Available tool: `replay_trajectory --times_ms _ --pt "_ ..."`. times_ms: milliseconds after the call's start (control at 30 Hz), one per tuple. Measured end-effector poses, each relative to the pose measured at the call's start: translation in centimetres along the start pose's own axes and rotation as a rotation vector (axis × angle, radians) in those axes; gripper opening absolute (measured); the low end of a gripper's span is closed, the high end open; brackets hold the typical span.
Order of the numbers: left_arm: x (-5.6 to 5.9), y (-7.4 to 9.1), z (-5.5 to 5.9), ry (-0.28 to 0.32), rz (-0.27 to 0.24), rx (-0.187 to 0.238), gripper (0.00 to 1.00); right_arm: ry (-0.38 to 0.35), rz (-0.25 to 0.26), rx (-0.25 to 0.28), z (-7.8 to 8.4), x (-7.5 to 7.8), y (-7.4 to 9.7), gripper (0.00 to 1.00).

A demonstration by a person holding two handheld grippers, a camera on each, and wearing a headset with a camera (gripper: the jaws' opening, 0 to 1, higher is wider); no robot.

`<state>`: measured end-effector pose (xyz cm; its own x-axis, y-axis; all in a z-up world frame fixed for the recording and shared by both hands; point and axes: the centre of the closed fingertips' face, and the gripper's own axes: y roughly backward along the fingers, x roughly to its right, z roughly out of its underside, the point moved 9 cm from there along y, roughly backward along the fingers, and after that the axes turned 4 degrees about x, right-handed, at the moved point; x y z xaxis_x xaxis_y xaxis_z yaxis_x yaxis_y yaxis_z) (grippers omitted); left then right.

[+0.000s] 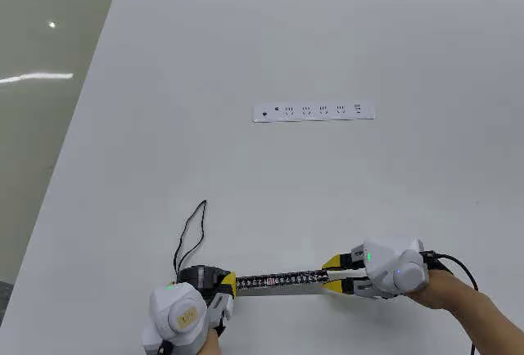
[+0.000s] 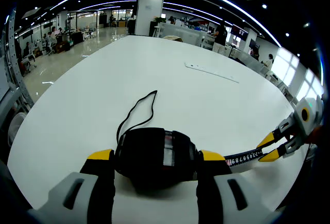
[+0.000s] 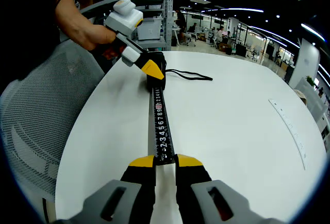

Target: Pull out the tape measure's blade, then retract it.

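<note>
I am clamping the black, rounded plastic tape measure case [image 1: 203, 277] between the yellow tips of the left claw [image 2: 156, 158], which is closed on its two sides, near the front edge of the white worktop [image 1: 327, 44]. The right claw [image 3: 165, 161] is pinching the free end of the numbered steel blade [image 3: 161, 126], tips closed tight on it. The blade is lying stretched flat between the claws. I am judging this to be the pull-out step, partly done. Next I am needing to hold the case firm and guide the blade end toward it slowly, without letting it snap.

Tape measure [image 1: 205, 279] on table [image 1: 344, 199], blade [image 1: 278, 280] extending right; strip [image 1: 313, 111] behind.
</note>
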<state>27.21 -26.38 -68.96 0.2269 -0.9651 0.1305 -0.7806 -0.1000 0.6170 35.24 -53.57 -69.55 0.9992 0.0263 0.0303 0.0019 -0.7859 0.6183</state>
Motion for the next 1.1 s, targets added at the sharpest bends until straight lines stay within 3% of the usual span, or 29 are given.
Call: replay_trajectory --times_ms 1100 --pt "-0.23 -0.21 0.1 0.023 0.03 -0.009 0.61 0.001 -0.014 0.001 -0.77 0.12 -0.86 0.12"
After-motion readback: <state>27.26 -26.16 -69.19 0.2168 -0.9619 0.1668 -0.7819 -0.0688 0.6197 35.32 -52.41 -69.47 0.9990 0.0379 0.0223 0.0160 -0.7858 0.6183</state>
